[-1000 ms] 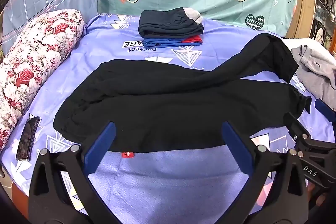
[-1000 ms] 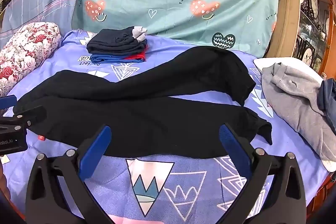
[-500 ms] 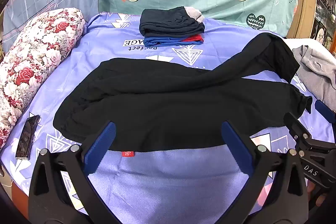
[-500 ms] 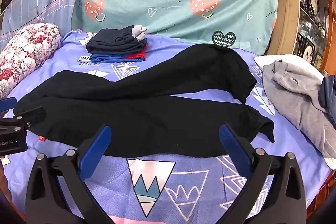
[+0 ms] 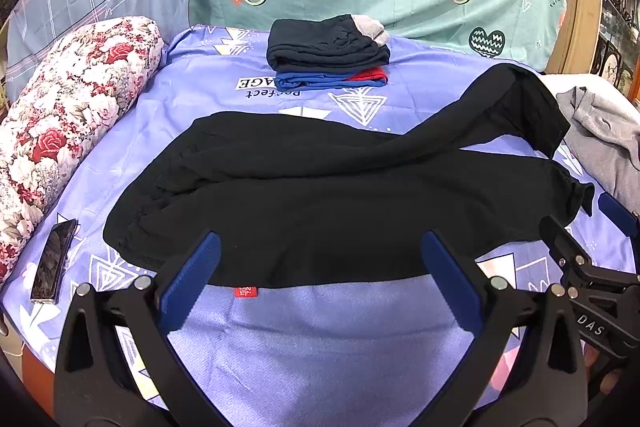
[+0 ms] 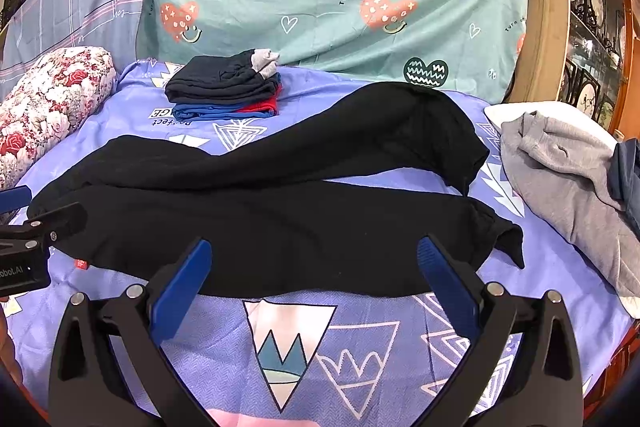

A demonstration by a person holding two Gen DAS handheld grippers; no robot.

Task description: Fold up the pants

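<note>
**Black pants spread on bed, both grippers hovering wide open**

Black pants (image 5: pixel 328 203) are lying lengthwise across the purple bedsheet (image 5: pixel 320 347), waistband left, legs splaying apart at right. Left gripper (image 5: pixel 320 283) and right gripper (image 6: pixel 314 279) are hovering near the front hem, jaws spread wide, gripping nothing. Bare sheet is showing along the front edge. Folded clothes stack (image 5: pixel 328 53) is sitting behind, phone (image 5: pixel 54 261) left, grey garment (image 6: pixel 560 179) right.

black pants (image 5: pixel 320 195) on a lilac triangle-print sheet (image 5: pixel 320 347), beside a red-rose floral bolster (image 5: pixel 68 115).
</note>
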